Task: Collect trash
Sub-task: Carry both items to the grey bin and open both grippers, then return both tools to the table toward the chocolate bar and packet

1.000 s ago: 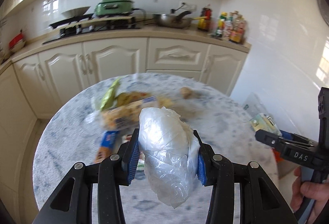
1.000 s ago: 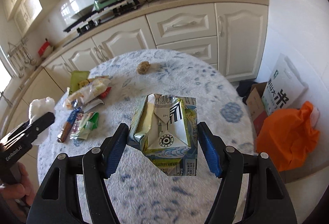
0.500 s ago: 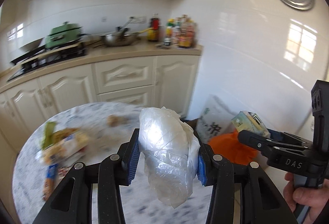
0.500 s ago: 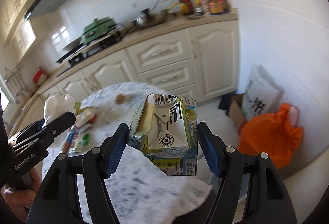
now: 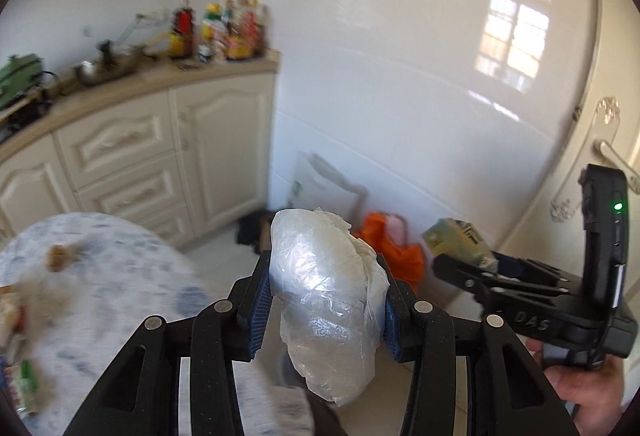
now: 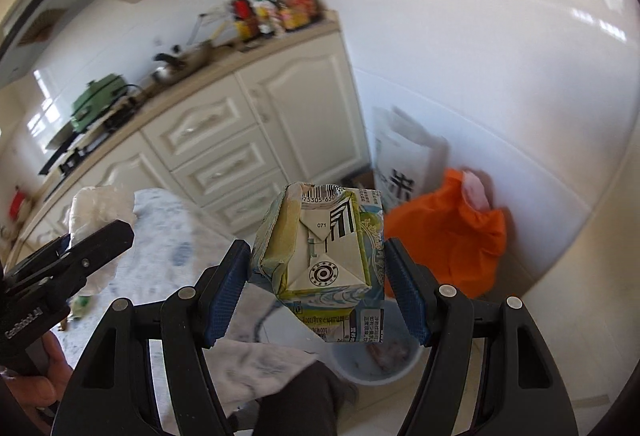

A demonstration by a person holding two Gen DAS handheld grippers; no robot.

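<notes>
- One white tiled wall (image 5: 400, 84) fills the right half of both views, window light reflected on it.
- One run of cream panelled kitchen cabinets (image 6: 256, 140) crosses the left and centre of each frame, a blurred cluster of bottles (image 5: 224, 28) standing on its counter.
- One round table with a blue-and-white mottled top (image 5: 100, 276) sits at lower left of the left wrist view; the litter on it is too smeared to count.
- One orange plastic bag (image 6: 452, 228) slumps on the floor against the wall, right of centre, just beside one white printed sack (image 6: 404, 156).
- One pale round bucket (image 6: 380, 360) shows at the bottom of the right wrist view, partly hidden behind the carton.
- One crumpled clear plastic bag (image 5: 324, 296) sits low in the centre of the frame, clamped between the blue pads of the left gripper (image 5: 322, 306).
- One crushed green-and-white drink carton (image 6: 320, 264), barcode uppermost, is pinched in the right gripper (image 6: 316, 284), centre frame.
</notes>
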